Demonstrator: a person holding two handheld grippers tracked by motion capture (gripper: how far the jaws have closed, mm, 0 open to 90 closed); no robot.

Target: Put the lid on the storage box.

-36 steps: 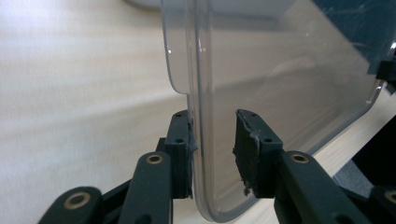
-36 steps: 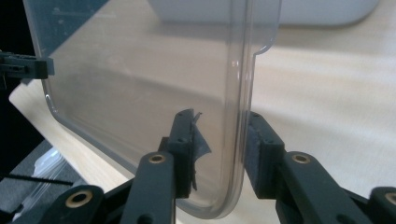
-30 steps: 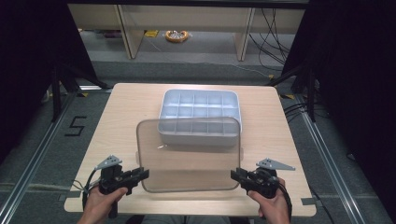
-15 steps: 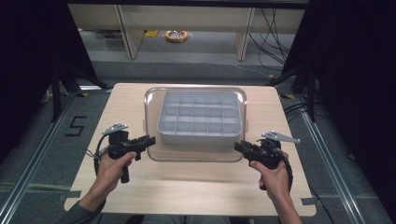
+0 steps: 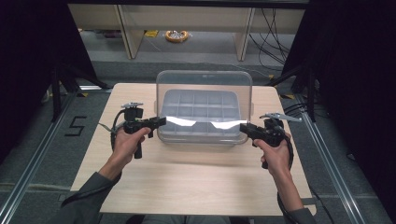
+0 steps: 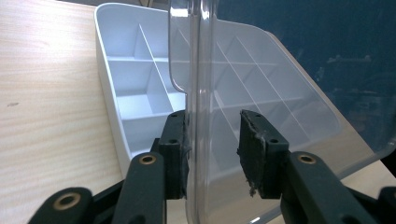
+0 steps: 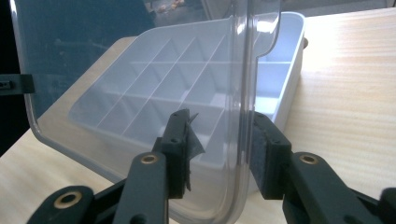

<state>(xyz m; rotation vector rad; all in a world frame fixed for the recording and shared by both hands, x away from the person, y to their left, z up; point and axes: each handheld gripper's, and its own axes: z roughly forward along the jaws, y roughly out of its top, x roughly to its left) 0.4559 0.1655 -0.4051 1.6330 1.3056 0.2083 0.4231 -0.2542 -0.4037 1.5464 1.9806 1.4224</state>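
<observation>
Two hand-held grippers—left gripper (image 5: 161,122) at nine o'clock, right gripper (image 5: 243,130) at three—jaws just easing apart around the clear lid (image 5: 204,93) above the divided tray (image 5: 198,112); lowering it squarely seems next.

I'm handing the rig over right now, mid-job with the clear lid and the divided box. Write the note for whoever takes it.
Left tool: jaws have just been opening; the clear lid has its side edge between the pads, one pad standing off it.
Right tool: same, on the lid's other side edge.
Lid: upright at the near side of the divided box, which sits open on the table.
Done: lid raised on edge.
Left: probably lowering it onto the box and closing it.
</observation>
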